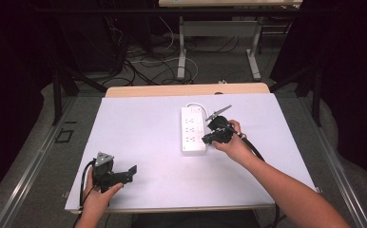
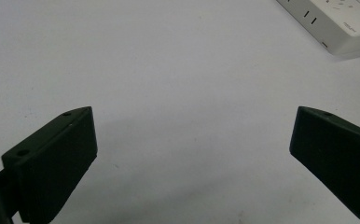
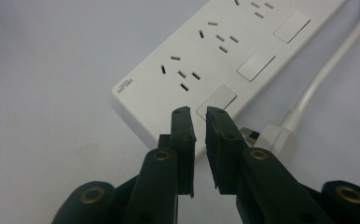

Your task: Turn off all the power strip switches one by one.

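Observation:
A white power strip with three socket groups and three rocker switches lies flat at the middle right of the white table. Its white cable curves round to a plug lying beside the strip's near end. My right gripper hovers at the strip's right edge. In the right gripper view its jaws stand nearly together with nothing between them, tips over the nearest switch. My left gripper rests near the front left corner, open over bare table, the strip's corner far off.
A bare wooden strip runs along the table's far edge. Beyond it, loose cables lie on the floor around a desk's white legs. Dark curtains and frame struts stand on both sides.

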Tool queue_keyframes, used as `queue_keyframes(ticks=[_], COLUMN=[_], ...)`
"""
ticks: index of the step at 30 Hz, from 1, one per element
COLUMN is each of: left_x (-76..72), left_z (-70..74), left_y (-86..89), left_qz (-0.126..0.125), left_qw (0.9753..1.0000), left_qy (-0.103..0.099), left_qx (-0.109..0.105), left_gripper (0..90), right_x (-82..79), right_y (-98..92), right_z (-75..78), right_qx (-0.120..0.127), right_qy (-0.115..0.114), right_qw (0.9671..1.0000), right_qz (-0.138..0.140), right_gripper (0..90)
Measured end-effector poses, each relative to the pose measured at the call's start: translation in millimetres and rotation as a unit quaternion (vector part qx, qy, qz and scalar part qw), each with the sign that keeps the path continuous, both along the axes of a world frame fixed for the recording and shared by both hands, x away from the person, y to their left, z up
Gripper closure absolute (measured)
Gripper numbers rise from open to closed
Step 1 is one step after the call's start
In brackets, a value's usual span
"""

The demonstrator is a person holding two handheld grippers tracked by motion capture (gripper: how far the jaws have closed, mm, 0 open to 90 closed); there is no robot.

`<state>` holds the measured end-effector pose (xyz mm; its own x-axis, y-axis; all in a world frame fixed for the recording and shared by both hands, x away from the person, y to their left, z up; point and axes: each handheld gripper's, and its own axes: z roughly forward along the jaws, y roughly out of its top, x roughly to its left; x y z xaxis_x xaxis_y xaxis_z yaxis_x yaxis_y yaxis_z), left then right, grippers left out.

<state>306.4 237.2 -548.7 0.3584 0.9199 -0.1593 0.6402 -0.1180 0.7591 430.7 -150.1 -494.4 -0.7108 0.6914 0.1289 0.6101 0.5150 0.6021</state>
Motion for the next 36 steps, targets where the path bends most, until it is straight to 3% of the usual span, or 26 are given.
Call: queue_keyframes(ticks=[11,24,27,31,36], left_x=[0.0,0.0,0.0,0.1,0.2], left_z=[0.0,0.5,0.4,0.0,0.0], left_y=[0.1,-0.6,-0.7,-1.2,-1.3], left_qz=[0.002,-0.001,0.000,0.001,0.002], left_qw=[1.0000,1.0000,1.0000,1.0000,1.0000], left_qy=[0.000,0.002,0.003,0.001,0.001], left_qx=[0.000,0.004,0.005,0.004,0.004], left_gripper=[0.6,0.6,0.6,0.6,0.6], right_x=[-13.3,-38.1,-43.4,-50.8,-59.5], right_y=[-26.1,-59.1,-69.6,-84.6,-101.3], right_z=[7.6,-0.3,-4.5,-10.8,-18.4], right_qx=[0.011,0.027,0.035,0.039,0.041], right_qy=[-0.005,-0.039,-0.049,-0.037,-0.049], right_qw=[0.9998,0.9986,0.9975,0.9964,0.9943], right_qz=[-0.017,-0.024,-0.037,-0.066,-0.086], right_gripper=[62.6,47.9,45.8,40.3,35.5])
